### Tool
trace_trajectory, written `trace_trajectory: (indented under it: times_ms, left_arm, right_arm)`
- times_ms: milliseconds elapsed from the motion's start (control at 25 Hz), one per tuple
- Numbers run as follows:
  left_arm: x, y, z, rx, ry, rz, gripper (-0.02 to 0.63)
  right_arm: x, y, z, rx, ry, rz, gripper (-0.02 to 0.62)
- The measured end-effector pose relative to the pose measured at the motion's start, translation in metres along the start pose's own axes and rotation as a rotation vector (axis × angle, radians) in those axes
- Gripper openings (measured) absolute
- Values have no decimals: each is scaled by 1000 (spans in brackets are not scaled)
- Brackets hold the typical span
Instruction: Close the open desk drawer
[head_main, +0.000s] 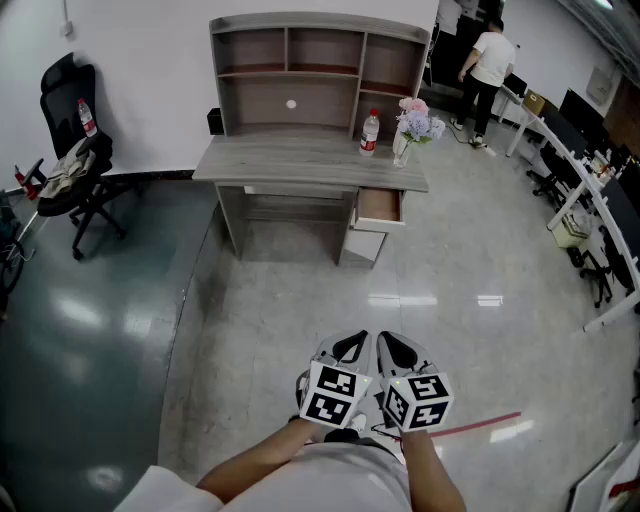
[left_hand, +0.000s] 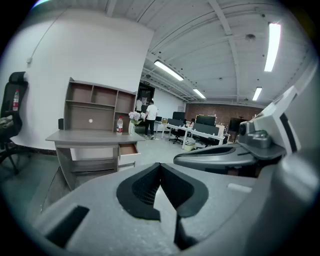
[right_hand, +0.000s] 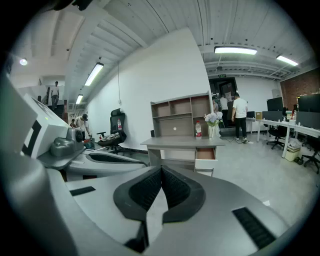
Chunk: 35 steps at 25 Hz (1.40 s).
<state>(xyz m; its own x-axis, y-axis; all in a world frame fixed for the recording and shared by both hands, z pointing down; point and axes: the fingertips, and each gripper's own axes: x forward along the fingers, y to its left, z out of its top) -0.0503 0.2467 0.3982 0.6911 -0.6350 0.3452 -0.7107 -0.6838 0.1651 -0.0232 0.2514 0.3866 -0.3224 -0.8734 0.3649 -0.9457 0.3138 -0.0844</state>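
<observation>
At the far left stands one black office chair (head_main: 75, 165), with cloth heaped on its seat and one red-capped bottle (head_main: 87, 118) upright against its back. Right of it, against the white wall, is one grey counter (head_main: 300, 165) carrying one open-shelved hutch (head_main: 300, 60). A small black box (head_main: 215, 121) sits at the hutch's left foot. Toward the counter's right end are a second bottle (head_main: 369, 133), clear with a red cap, and just beside it one vase of pale flowers (head_main: 412, 125).

Under that right end hangs the one open drawer (head_main: 380, 205), pulled out toward the viewer with its brown inside showing; a pale closed front sits below it.

Farther right, one person in a white top (head_main: 490, 65) stands well behind the counter, and a row of white desks with monitors (head_main: 570, 170) and dark chairs runs down the right side.

Two claws are held side by side low in the head view, well apart from the drawer, with glossy floor between. The left claw (head_main: 348, 350) is clenched, its black pads meeting at the tips on nothing. The right claw (head_main: 398, 352) is clenched the same way, empty. One red tape strip (head_main: 480, 425) lies on the floor just right of them.
</observation>
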Motion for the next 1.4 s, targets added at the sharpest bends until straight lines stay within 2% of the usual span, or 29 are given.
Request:
trace_trajectory:
  times_ms: [400, 760, 1000, 1280, 1400]
  left_arm:
    - [-3, 14, -6, -15, 1, 0, 5]
    - [7, 34, -2, -27, 12, 29, 5]
    - [40, 49, 4, -13, 30, 60, 5]
    - [109, 67, 27, -35, 40, 91, 5]
    - [137, 70, 37, -25, 73, 103, 5]
  right_arm:
    - [12, 9, -3, 24, 2, -3, 2]
    - [33, 5, -4, 51, 3, 36, 2]
    - [60, -20, 0, 64, -11, 75, 2]
    - [102, -73, 18, 75, 2, 121, 2]
    - [121, -98, 26, 87, 7, 143, 2]
